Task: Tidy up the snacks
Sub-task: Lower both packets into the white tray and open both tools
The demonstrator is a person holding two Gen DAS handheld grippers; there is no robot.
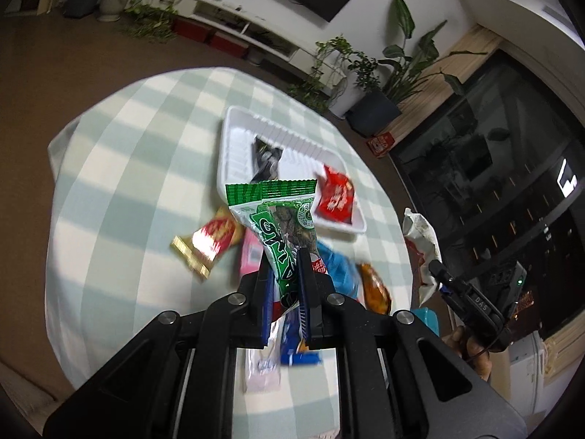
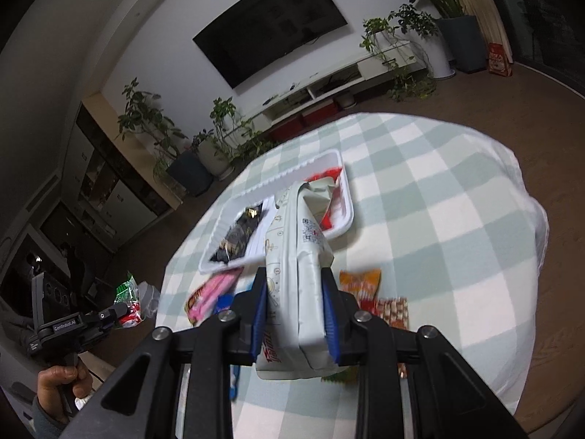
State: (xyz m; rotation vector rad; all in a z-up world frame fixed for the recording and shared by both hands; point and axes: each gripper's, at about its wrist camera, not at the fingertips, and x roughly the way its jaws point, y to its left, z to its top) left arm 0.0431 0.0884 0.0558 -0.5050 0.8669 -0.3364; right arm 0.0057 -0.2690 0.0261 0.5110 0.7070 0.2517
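Bare checked tablecloth (image 2: 438, 197) is seen beside the white tray (image 1: 234, 135), whose middle lies free between a black packet (image 1: 265, 159) and a red packet (image 1: 336, 197). The left gripper (image 1: 284, 256) is clamped tight on a green snack packet (image 1: 281, 219); the right gripper (image 2: 295, 281) is closed on a white snack bag (image 2: 303, 256), both raised above the loose snacks.

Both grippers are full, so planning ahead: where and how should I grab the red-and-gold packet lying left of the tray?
Take the red-and-gold packet across its flat middle, coming from above with the jaws spanning its narrow width. It lies flat on the tablecloth, and its left side is clear, while the pink packet crowds its right edge.
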